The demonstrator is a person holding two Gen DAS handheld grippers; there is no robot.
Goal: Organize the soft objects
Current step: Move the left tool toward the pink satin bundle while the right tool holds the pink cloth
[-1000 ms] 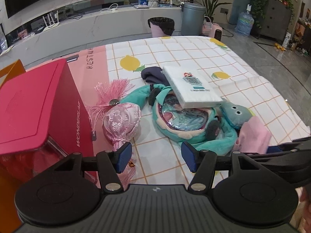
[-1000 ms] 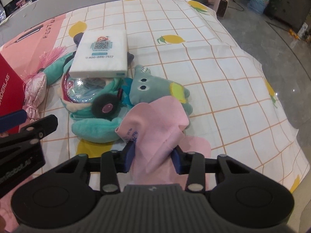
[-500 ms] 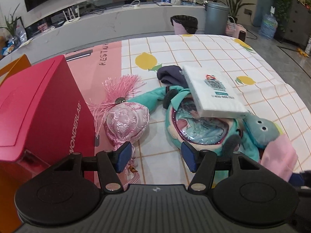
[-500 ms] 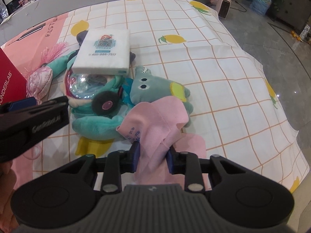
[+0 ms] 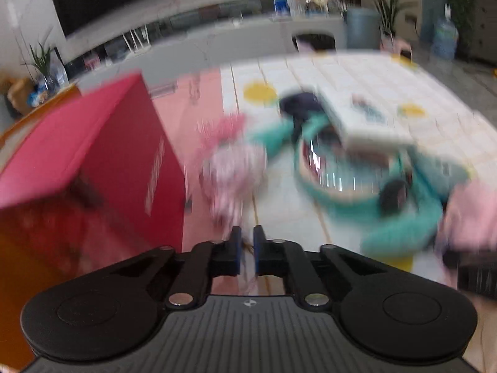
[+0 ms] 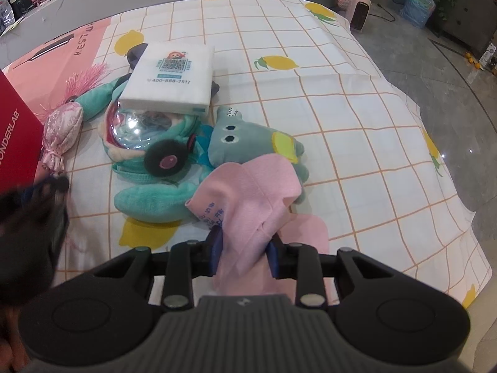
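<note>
The left wrist view is blurred by motion. My left gripper (image 5: 247, 240) has its jaws almost together at the lower tail of the pink satin pouch (image 5: 230, 171), with a thin strand of its tassel between the pads. The same pouch (image 6: 62, 124) lies beside the red box (image 6: 14, 136) in the right wrist view. My right gripper (image 6: 244, 244) is shut on a bunched pink cloth (image 6: 251, 192), which drapes over a grey-green plush (image 6: 248, 136). A teal plush with a clear dome (image 6: 146, 199) lies left of that, under a white tissue pack (image 6: 170, 77).
The red box (image 5: 93, 155) stands close on the left of the left gripper. All of this rests on a lemon-print checked tablecloth (image 6: 341, 118), whose edge drops to a grey floor on the right. A dark item (image 6: 135, 54) peeks from behind the tissue pack.
My left gripper's jaws have gone from wide open to nearly together, and it has dipped toward the pouch's tail. My right gripper has tightened a little on the pink cloth without moving.
</note>
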